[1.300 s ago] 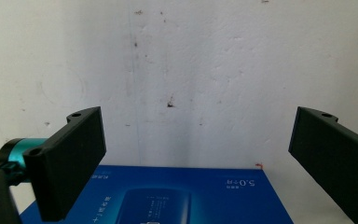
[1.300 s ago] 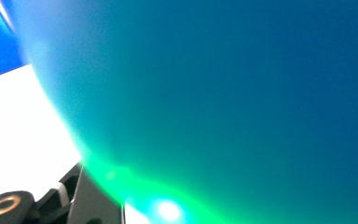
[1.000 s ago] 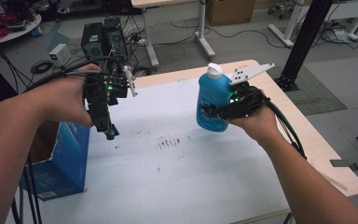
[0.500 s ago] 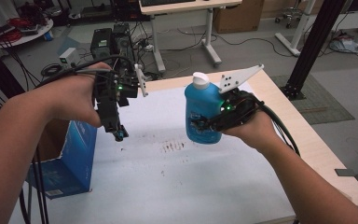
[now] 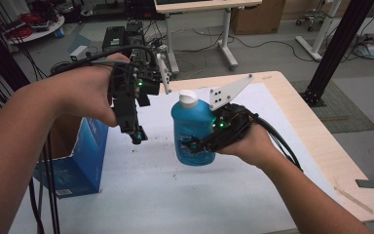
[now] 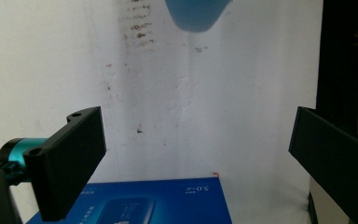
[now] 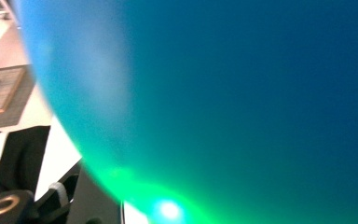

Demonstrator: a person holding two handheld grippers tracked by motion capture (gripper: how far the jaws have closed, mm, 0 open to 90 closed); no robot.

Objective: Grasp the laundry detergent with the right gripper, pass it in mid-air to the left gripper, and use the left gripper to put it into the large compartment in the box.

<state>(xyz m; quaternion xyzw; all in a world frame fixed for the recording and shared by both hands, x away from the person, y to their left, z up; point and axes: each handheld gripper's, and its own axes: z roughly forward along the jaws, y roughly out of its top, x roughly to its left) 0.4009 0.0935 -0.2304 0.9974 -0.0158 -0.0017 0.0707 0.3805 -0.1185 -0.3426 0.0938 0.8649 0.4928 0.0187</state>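
left gripper: held up over table by left hand, pointing down; jaws spread wide, nothing betw. them (left gripper view). right gripper: right hand holds it level, aimed left, jaws pinching blue bottle at lower body. bottle: upright, white cap, lifted clear of table, just right of left gripper. blue box: at table's left edge, "5.0" legible upside down; other print too small to read.
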